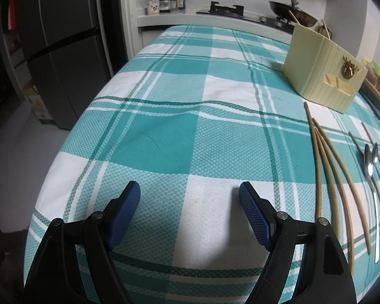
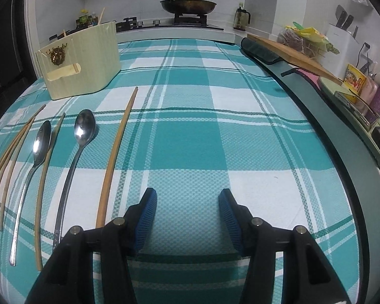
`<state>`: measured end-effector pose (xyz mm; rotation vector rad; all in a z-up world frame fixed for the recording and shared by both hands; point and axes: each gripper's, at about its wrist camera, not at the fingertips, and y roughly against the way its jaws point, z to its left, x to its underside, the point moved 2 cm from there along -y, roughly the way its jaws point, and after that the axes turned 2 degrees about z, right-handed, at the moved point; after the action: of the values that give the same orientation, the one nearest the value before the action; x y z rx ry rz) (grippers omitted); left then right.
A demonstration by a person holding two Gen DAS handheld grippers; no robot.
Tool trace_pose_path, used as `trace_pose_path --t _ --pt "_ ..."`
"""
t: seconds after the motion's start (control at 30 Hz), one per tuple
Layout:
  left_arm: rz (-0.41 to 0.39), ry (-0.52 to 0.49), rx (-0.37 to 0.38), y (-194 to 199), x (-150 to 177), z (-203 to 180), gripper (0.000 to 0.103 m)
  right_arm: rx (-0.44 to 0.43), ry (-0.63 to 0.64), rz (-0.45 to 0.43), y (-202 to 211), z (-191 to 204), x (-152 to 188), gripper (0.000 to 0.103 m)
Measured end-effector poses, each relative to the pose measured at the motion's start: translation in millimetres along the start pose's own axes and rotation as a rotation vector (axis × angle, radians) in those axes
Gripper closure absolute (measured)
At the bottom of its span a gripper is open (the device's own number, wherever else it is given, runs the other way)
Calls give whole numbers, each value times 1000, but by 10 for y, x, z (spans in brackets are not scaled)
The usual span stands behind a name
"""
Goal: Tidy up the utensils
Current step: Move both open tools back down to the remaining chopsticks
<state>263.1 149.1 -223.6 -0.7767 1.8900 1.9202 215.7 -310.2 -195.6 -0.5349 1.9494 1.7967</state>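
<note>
Several wooden chopsticks (image 1: 328, 162) and two metal spoons (image 1: 369, 167) lie in a row on the teal checked tablecloth (image 1: 179, 136). Behind them stands a cream utensil holder (image 1: 316, 68) with a gold ornament. My left gripper (image 1: 190, 190) hovers open over bare cloth, left of the utensils, nothing between its blue pads. In the right wrist view the spoons (image 2: 82, 131), a long brown chopstick (image 2: 116, 152) and the holder (image 2: 81, 60) sit to the left. My right gripper (image 2: 187, 197) is open above bare cloth, just right of that chopstick.
A grey fridge (image 1: 63, 50) stands left of the table. Behind are a counter with jars (image 1: 164, 0), a stove and a lidded pan (image 2: 188, 5). A cutting board (image 2: 291, 53), bags, a knife block (image 2: 342, 33) and small items line the right counter.
</note>
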Motion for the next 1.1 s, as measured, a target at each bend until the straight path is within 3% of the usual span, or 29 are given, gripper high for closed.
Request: trace_pose_path --t 0.27,0.47,0.6,0.77,0.83,0.93,0.97,1.1 --pt "-5 -27 46 21 -1 -73 21 4 -2 3 -5 -1 -8 50" --pt "-9 -271 130 236 -32 -691 21 0 5 0 -4 20 -13 50" --pt "8 -413 104 162 -26 -1053 24 5 12 -13 20 32 -13 50" --pt "77 -386 131 -25 -87 -1044 30 9 12 -30 50 32 -16 50" --pt "88 -406 141 -21 -80 -1078 39 7 9 -30 47 29 -20 50" --pt "112 -405 194 18 -44 -1137 76 3 5 -22 24 23 -22 50" --pt "113 -400 192 29 -31 -1158 98 2 3 -22 22 19 -21 50" --pt "104 -285 129 69 16 -1139 98 3 -2 -33 43 8 -17 50"
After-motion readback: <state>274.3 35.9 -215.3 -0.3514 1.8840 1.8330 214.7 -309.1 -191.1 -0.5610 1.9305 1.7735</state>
